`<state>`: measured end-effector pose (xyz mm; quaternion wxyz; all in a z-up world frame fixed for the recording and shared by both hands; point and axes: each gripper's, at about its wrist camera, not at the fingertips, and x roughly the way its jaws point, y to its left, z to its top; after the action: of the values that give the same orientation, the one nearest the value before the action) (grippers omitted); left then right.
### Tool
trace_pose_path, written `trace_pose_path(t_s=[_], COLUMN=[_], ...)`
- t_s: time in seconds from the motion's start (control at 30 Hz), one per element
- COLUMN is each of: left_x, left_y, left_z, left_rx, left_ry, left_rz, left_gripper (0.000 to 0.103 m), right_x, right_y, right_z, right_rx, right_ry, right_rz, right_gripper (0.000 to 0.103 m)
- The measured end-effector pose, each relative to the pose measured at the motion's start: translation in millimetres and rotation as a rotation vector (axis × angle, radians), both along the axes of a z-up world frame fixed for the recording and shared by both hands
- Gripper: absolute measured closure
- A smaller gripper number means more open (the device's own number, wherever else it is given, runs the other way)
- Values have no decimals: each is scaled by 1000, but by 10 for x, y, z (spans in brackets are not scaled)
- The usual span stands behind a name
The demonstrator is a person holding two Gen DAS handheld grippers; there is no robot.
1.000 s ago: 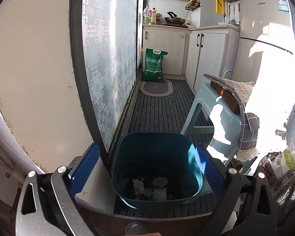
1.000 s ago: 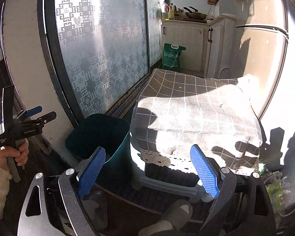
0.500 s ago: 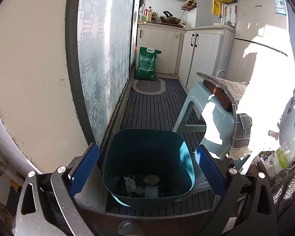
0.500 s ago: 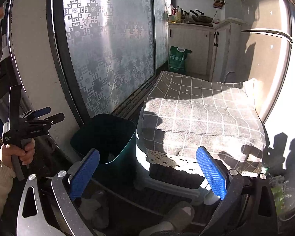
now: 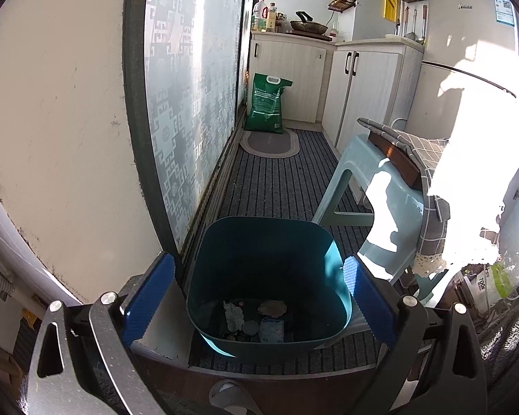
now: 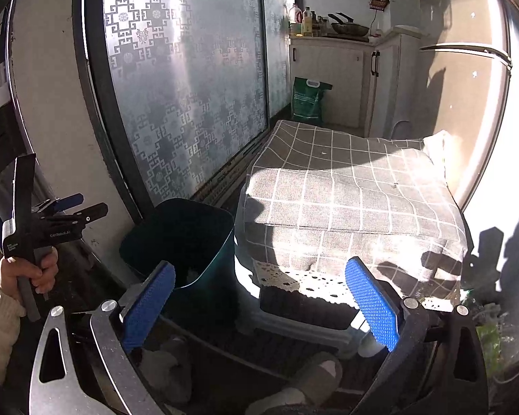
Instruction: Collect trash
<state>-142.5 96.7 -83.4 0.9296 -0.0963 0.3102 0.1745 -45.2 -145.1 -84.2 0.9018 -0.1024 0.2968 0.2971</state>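
so both grippers are spread wide w/ nothing between the pads. left gripper (image 5: 259, 297) hangs over the bin (image 5: 270, 242), a teal plastic tub w/ rounded corners and smooth walls, standing on the ribbed dark striped mat (image 5: 280, 186) right by the sliding door track. trash (image 5: 256, 318) lies at the bottom of the bin: a crumpled white scrap, a flat tan piece, a round grey lid-like disc, a pale printed wrapper, some small dark bits. left pads are blue, textured, on grey metal arms.

right gripper (image 6: 259, 304) has just been opening its jaws, now fully apart, nothing between them; blue dimpled pads. from the right view the bin (image 6: 190, 238) sits just left of a pale plastic stool (image 6: 294, 325) covered by a grey checked cloth (image 6: 346, 193) w/ a white lace edge. sun falls hard across cloth and stool. a hand (image 6: 31, 269) in a cream knit sleeve holds the left gripper (image 6: 76, 209) at the left edge, above and left of the bin.

frosted glass door (image 5: 190, 97) w/ a geometric key pattern runs along the left. further back: green sack (image 5: 266, 103) leaning on white cabinets (image 5: 363, 90), oval grey rug (image 5: 270, 141) in front of it, pan (image 5: 308, 26) on the counter.
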Motion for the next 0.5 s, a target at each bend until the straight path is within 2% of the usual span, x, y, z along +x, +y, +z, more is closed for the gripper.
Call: trace_pose_path(t_s=[0.5], left_x=[1], left_y=[-3], left_z=[-8], left_rx=[2], left_ry=[-1], left_rz=[-3], left_gripper=[3], right_x=[-17], right_y=[13], right_z=[-14], right_rx=[-12], right_ry=[-2], right_rz=[4], right_gripper=[3])
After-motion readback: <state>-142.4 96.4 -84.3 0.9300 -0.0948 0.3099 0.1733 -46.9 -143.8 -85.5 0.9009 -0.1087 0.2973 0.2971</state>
